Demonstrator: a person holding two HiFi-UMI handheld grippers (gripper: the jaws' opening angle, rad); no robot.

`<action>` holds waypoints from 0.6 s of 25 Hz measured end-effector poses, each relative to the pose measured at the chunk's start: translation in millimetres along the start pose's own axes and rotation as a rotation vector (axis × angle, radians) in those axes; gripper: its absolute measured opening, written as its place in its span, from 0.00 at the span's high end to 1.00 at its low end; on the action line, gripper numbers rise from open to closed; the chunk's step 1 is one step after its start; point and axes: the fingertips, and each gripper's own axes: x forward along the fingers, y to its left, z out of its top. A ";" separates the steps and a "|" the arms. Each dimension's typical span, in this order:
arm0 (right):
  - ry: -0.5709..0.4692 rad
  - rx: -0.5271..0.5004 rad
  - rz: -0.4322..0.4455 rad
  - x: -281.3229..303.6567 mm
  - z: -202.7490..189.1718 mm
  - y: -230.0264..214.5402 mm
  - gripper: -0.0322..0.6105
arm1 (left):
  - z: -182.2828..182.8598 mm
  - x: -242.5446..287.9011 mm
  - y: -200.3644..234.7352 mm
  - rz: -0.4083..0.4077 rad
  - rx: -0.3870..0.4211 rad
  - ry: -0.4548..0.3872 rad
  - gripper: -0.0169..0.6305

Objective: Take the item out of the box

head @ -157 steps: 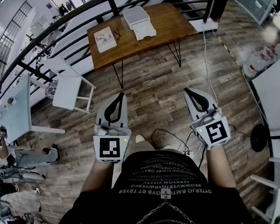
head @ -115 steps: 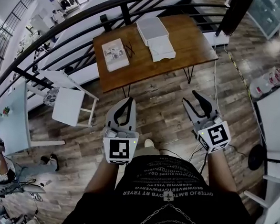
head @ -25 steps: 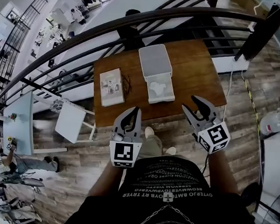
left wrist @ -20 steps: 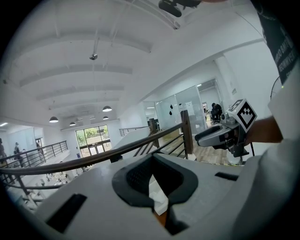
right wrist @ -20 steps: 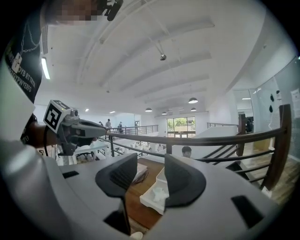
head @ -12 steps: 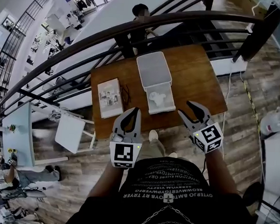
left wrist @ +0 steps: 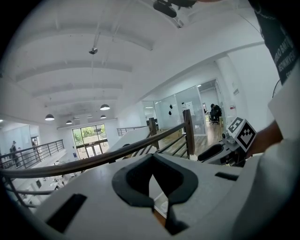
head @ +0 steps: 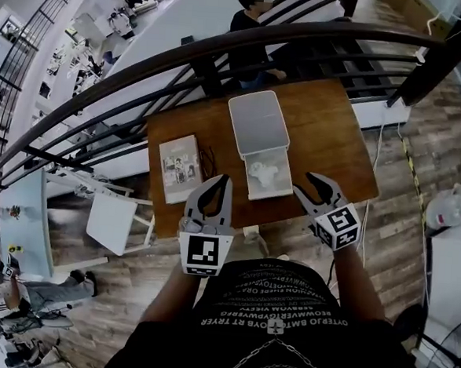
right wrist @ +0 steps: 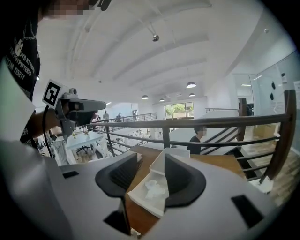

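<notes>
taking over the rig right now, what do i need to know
Left hand-held gripper: jaws together, empty, held up in front of the table.
Right hand-held gripper: jaws apart, empty, aimed at the box but short of it.
The white box lies open on the wooden table, with its lid flipped back. The crumpled white item is inside.
Done: lid is open; item untouched.
Left: grasp the item, probably with the open right gripper, and lift it out.
</notes>
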 end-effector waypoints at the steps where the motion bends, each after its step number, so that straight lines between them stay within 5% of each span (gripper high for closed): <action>1: 0.008 0.002 0.003 8.4 -1.7 -3.0 0.67 | -1.4 4.5 6.0 0.002 -0.003 0.002 0.96; 15: 0.163 0.044 0.026 108.8 -52.5 -26.4 0.67 | -28.7 56.3 77.9 0.009 -0.024 0.045 0.96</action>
